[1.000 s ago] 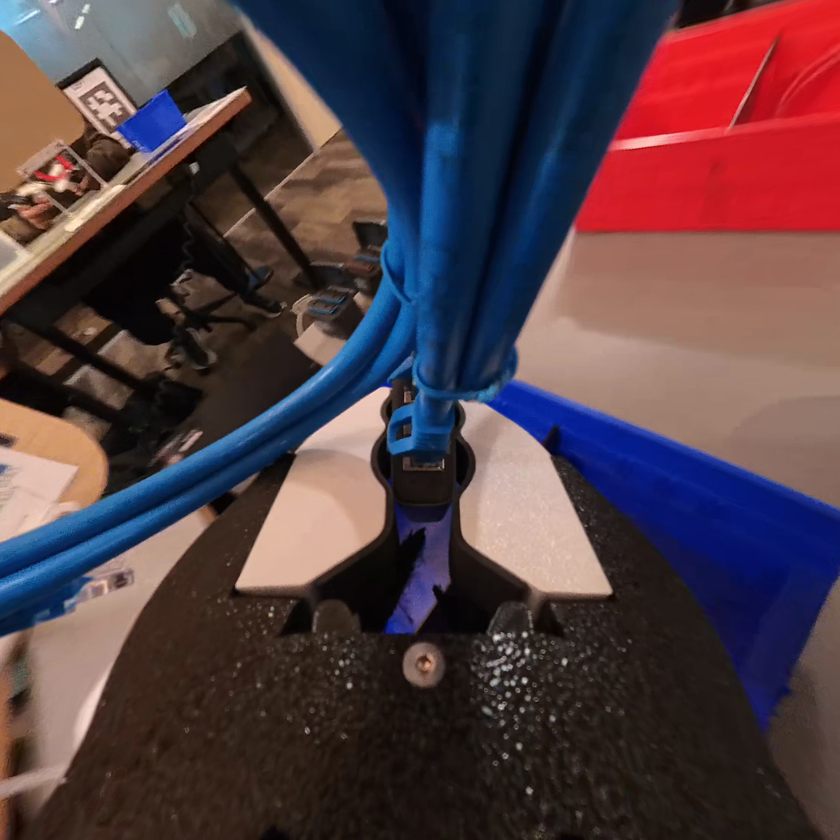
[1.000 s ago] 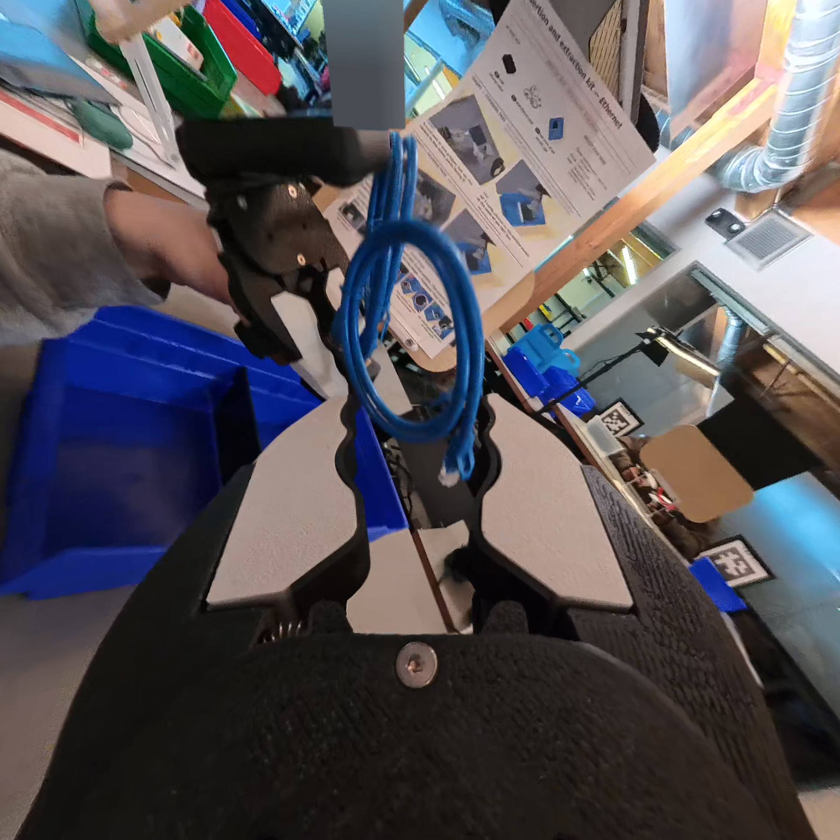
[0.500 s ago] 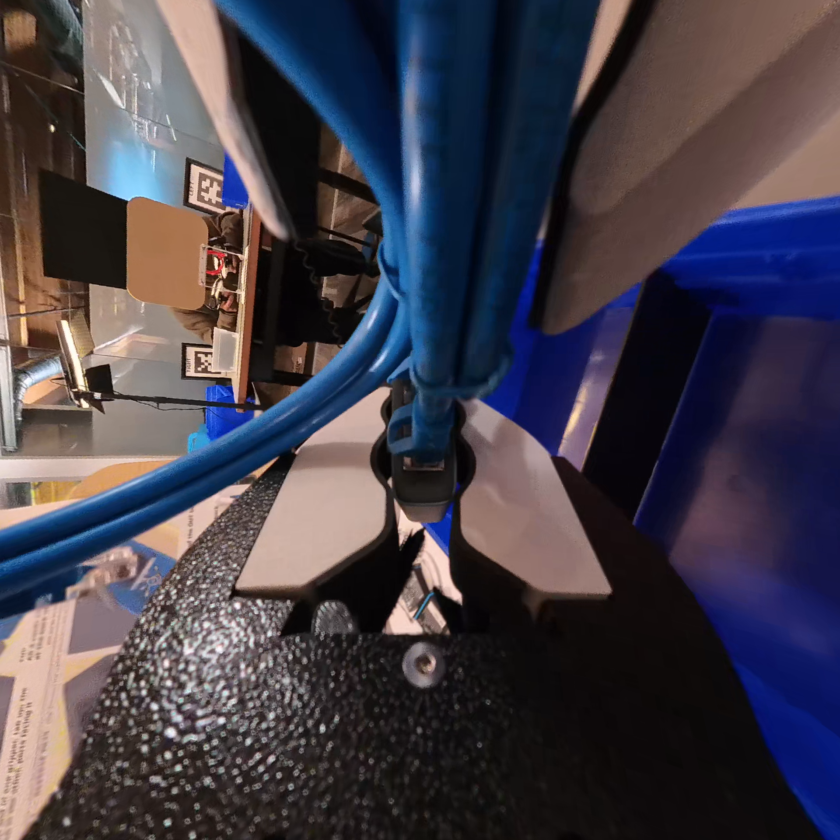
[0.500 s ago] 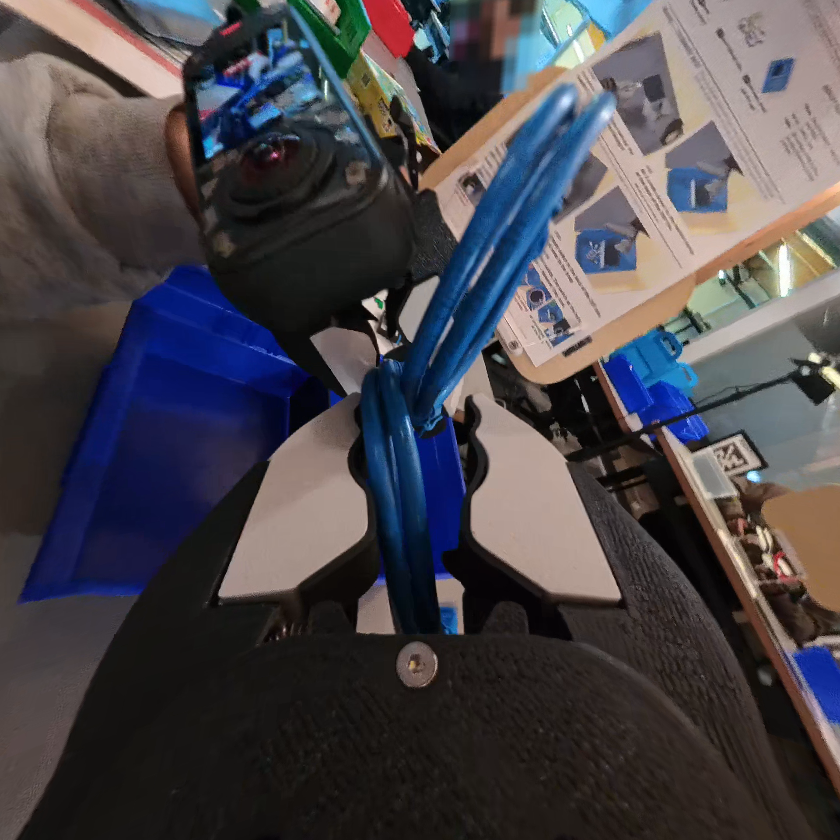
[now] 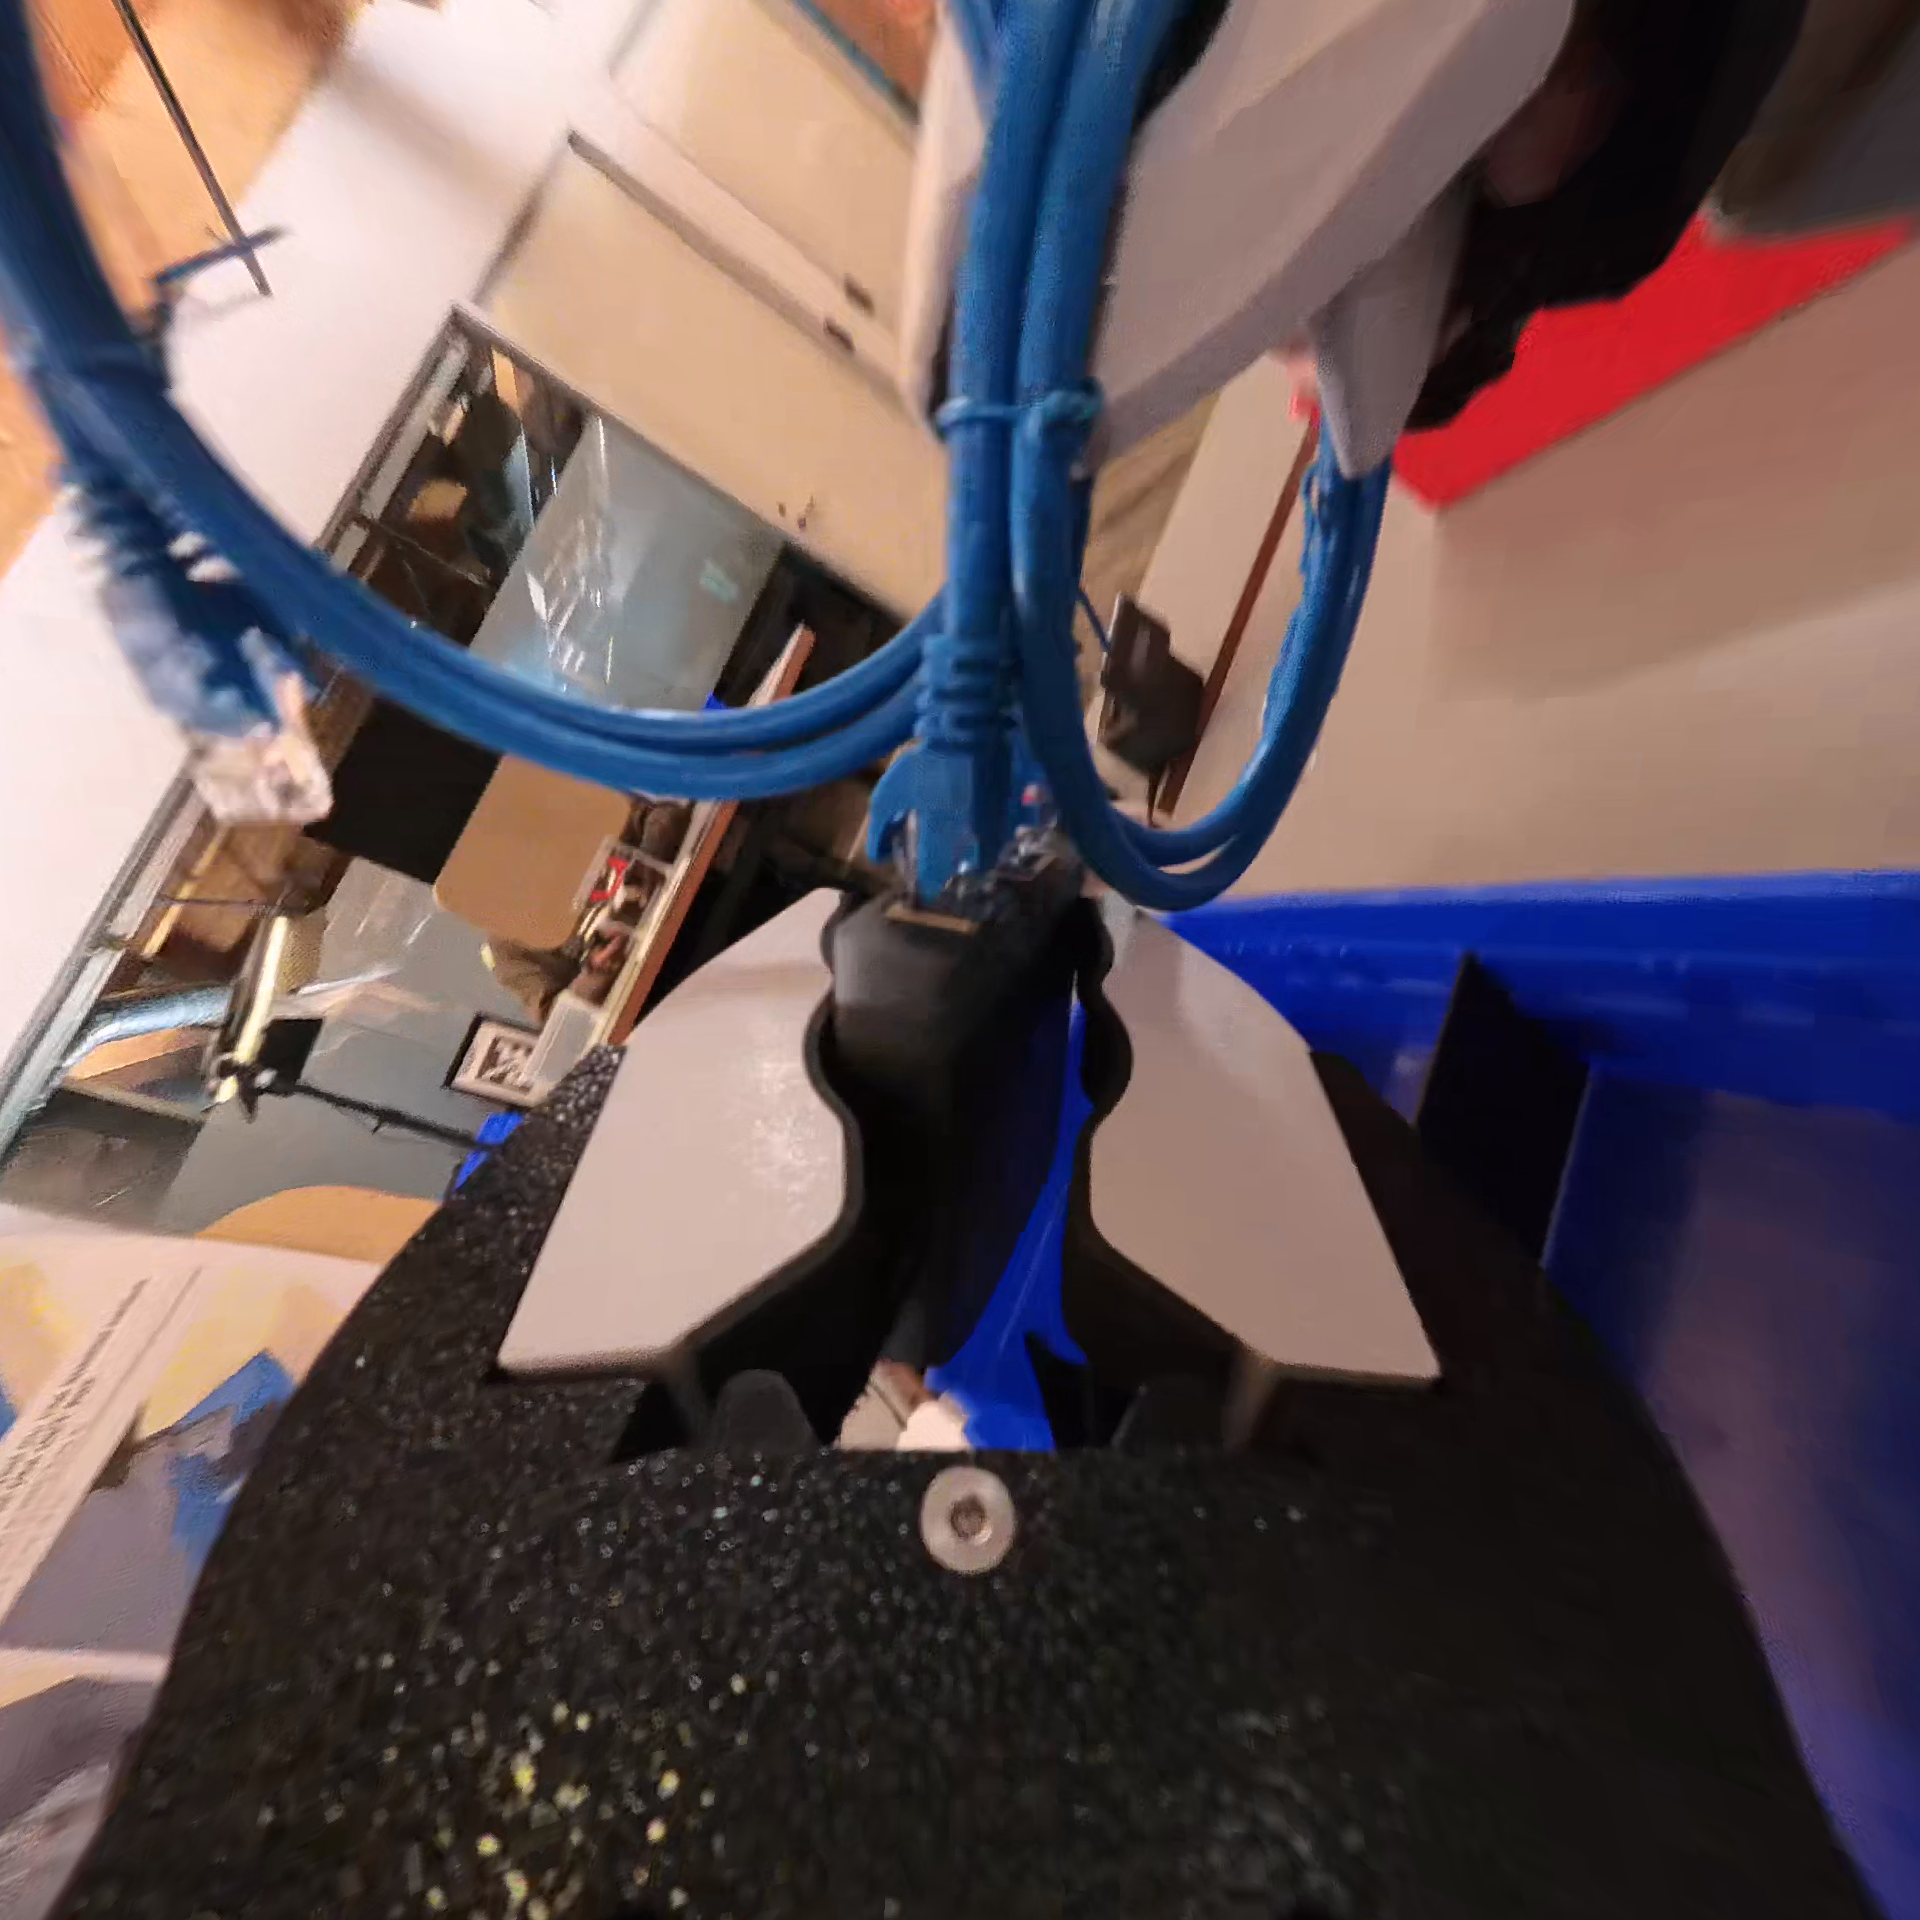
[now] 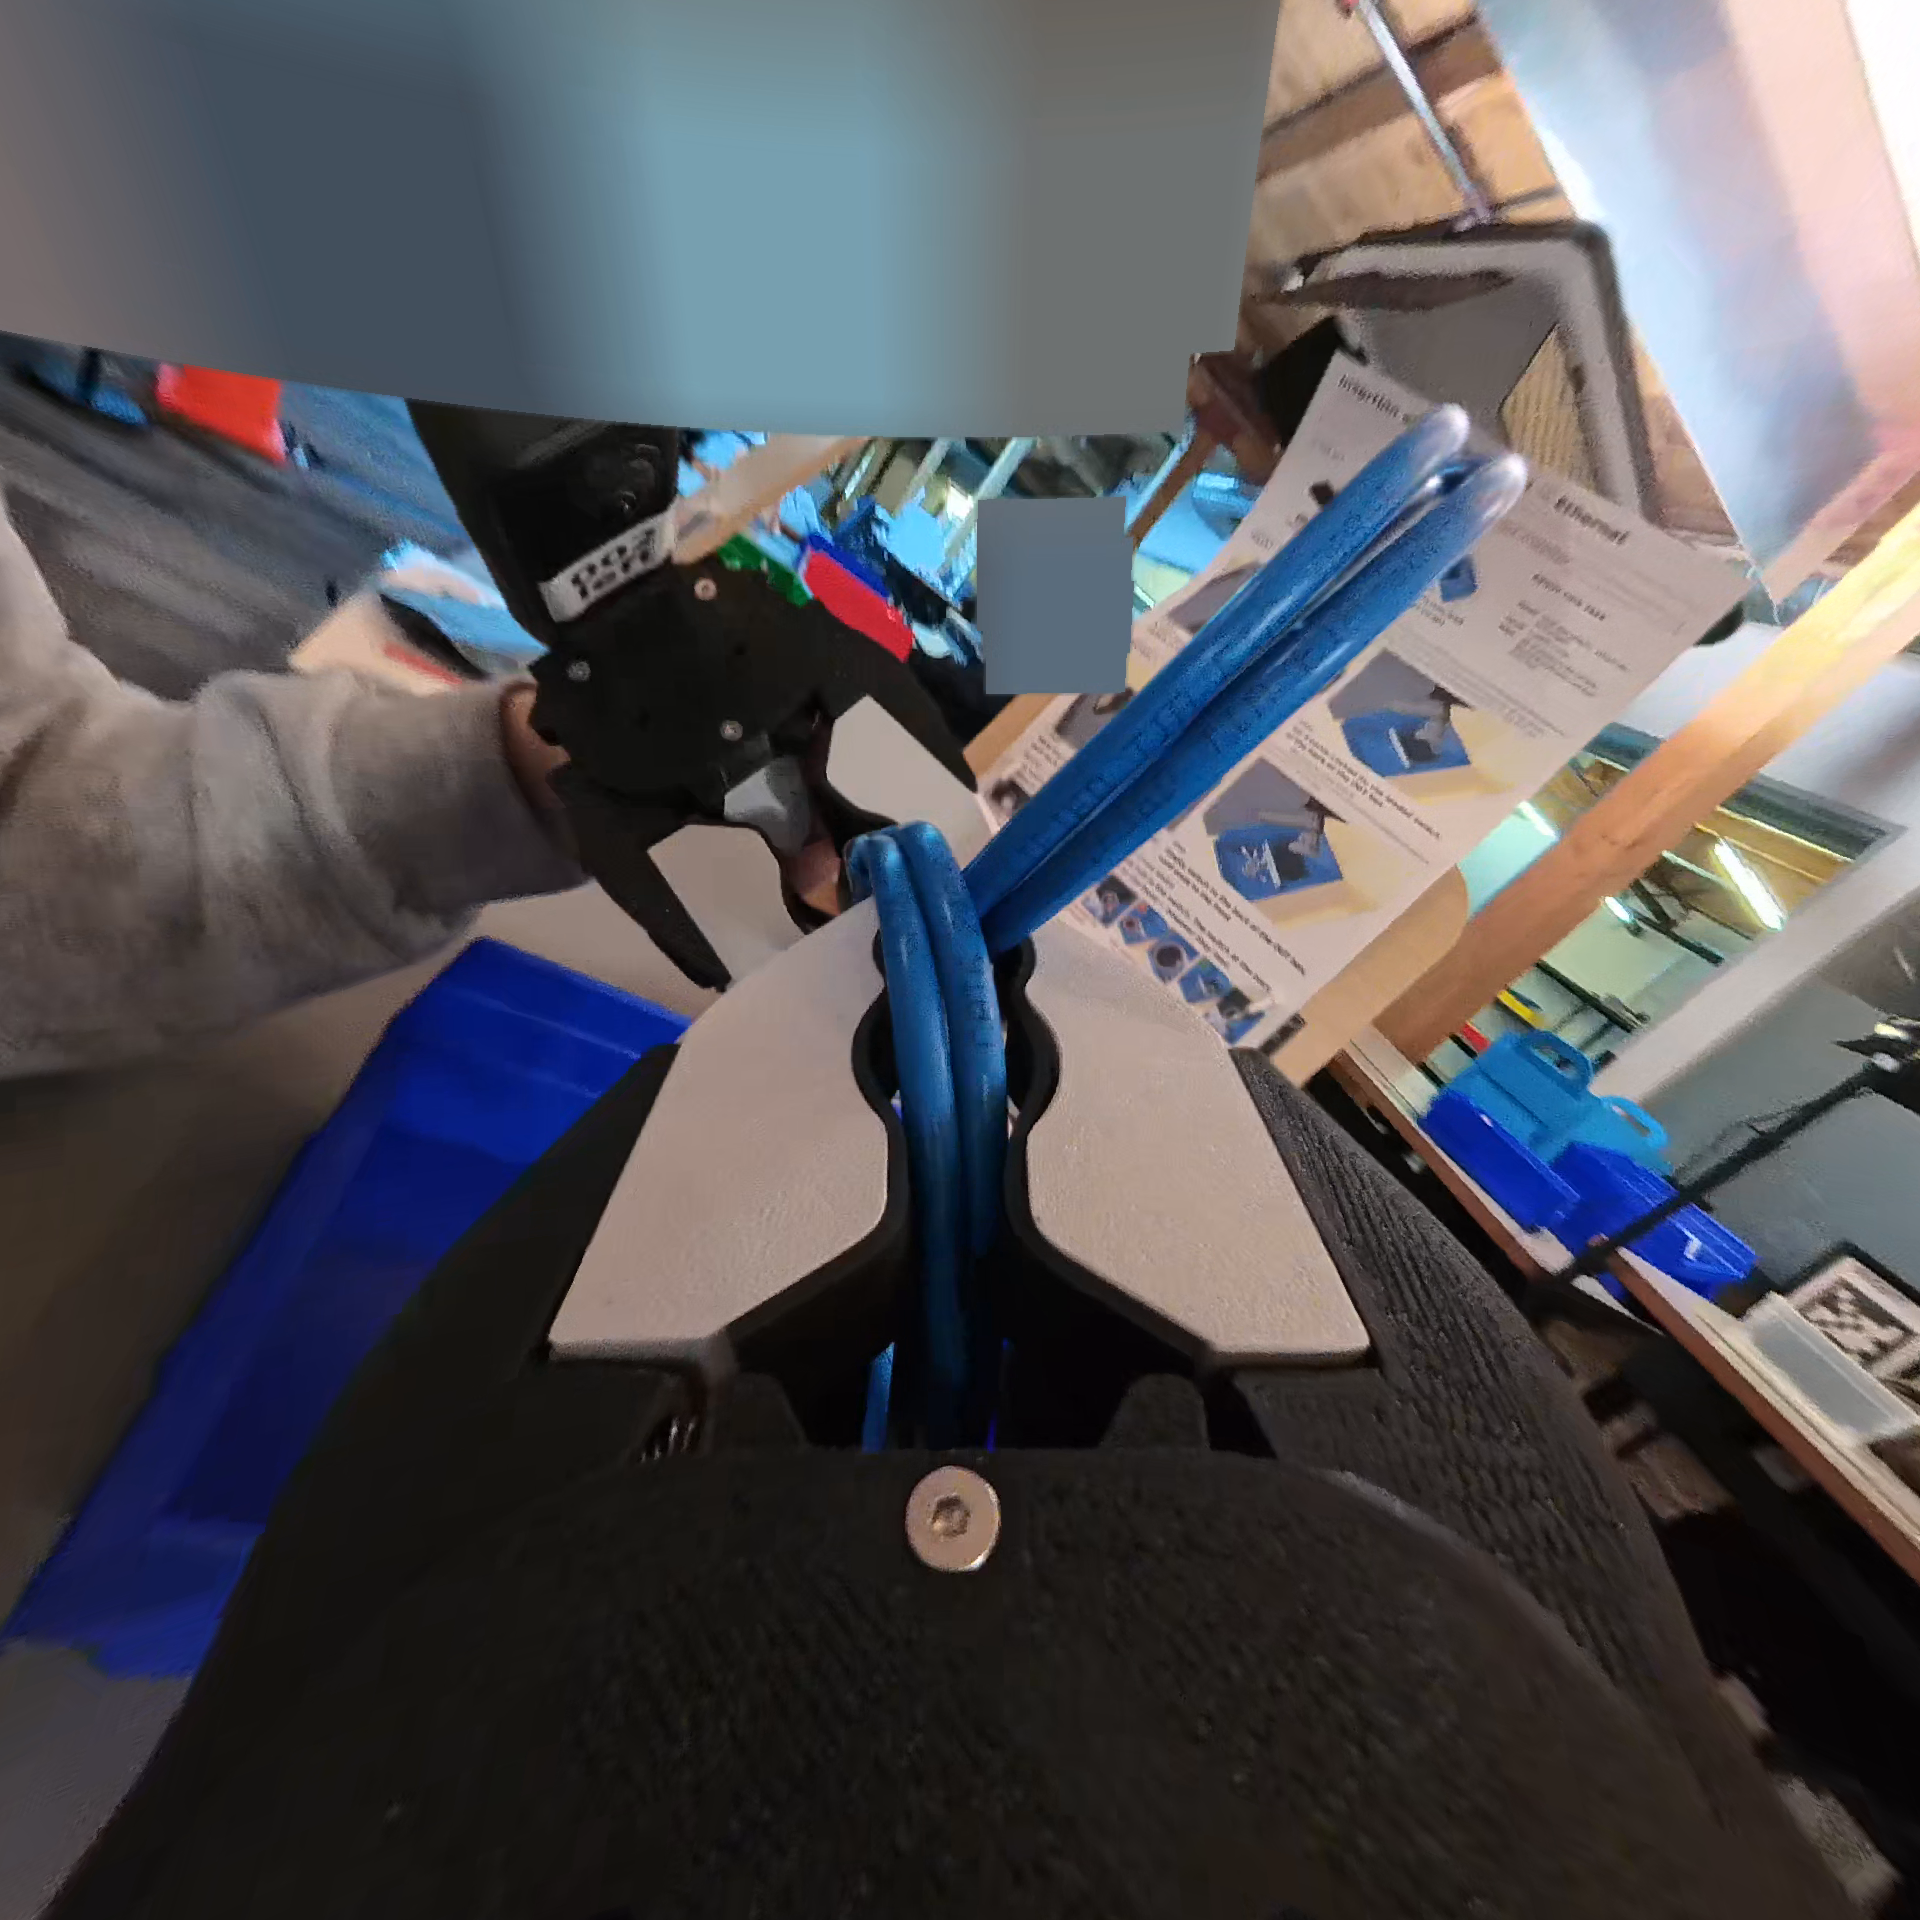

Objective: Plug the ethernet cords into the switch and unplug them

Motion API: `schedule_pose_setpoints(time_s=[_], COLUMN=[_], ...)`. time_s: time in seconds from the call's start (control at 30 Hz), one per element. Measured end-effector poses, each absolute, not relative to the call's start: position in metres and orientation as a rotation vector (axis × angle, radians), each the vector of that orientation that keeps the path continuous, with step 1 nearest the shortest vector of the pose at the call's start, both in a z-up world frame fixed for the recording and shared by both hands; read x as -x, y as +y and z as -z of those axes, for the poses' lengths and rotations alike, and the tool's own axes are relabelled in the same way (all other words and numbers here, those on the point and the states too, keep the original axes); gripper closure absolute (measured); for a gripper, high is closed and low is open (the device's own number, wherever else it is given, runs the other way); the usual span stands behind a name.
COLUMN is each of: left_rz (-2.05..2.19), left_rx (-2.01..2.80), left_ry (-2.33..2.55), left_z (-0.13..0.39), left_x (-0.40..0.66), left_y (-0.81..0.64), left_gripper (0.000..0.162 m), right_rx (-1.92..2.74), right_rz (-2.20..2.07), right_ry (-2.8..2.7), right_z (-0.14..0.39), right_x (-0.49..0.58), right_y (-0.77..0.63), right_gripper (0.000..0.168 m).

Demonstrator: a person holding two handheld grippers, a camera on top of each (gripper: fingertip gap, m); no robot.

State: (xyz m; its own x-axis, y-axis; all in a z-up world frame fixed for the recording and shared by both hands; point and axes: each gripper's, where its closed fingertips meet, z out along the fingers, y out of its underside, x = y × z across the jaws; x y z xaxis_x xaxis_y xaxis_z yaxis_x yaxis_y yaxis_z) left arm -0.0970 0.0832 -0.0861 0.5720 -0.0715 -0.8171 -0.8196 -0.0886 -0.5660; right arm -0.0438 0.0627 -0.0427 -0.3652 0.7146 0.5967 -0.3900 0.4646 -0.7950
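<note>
Right claw (image 6: 951, 1039): squeezed tight on strands of the blue cable (image 6: 940, 1091).
Left claw (image 5: 961, 997): holding a small black box (image 5: 925, 997), with the cable's plug (image 5: 935, 821) stuck in its top.
Cable: loops hanging up in the air between both claws.
Blue bin (image 5: 1714, 1143): just behind, on the tabletop (image 5: 1558, 675).
Paper sheet (image 6: 1455, 707): farther back.

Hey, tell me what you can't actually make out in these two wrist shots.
- Left wrist view: the black part in the left claw is mostly hidden by the fingers.
- Left wrist view: the cable runs off the top edge; its clear plug is blurred.
- Right wrist view: the bin interior is cut off by the right claw.
</note>
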Motion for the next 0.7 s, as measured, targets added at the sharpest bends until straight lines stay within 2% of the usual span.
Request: schedule_pose_setpoints(time_s=[0.23,0.43,0.57,0.7], left_rz=[-0.317,-0.329,-0.123,-0.012], left_rx=[1.288,1.228,1.181,1.132], left_ry=[0.707,0.717,0.687,0.684], left_z=[0.051,0.045,0.037,0.03], left_x=[0.069,0.065,0.06,0.049], left_y=[0.062,0.059,0.049,0.043], left_gripper=[0.12,0.12,0.114,0.117], right_rx=[0.242,0.22,0.171,0.151], right_rz=[-1.441,-1.52,-1.69,-1.708], right_ry=[-1.424,-1.388,-1.294,-1.292], right_z=[0.021,0.017,0.003,0.003], right_x=[0.022,0.017,0.002,-0.004], right_y=[0.069,0.071,0.076,0.078], right_gripper=[0.154,0.154,0.155,0.154])
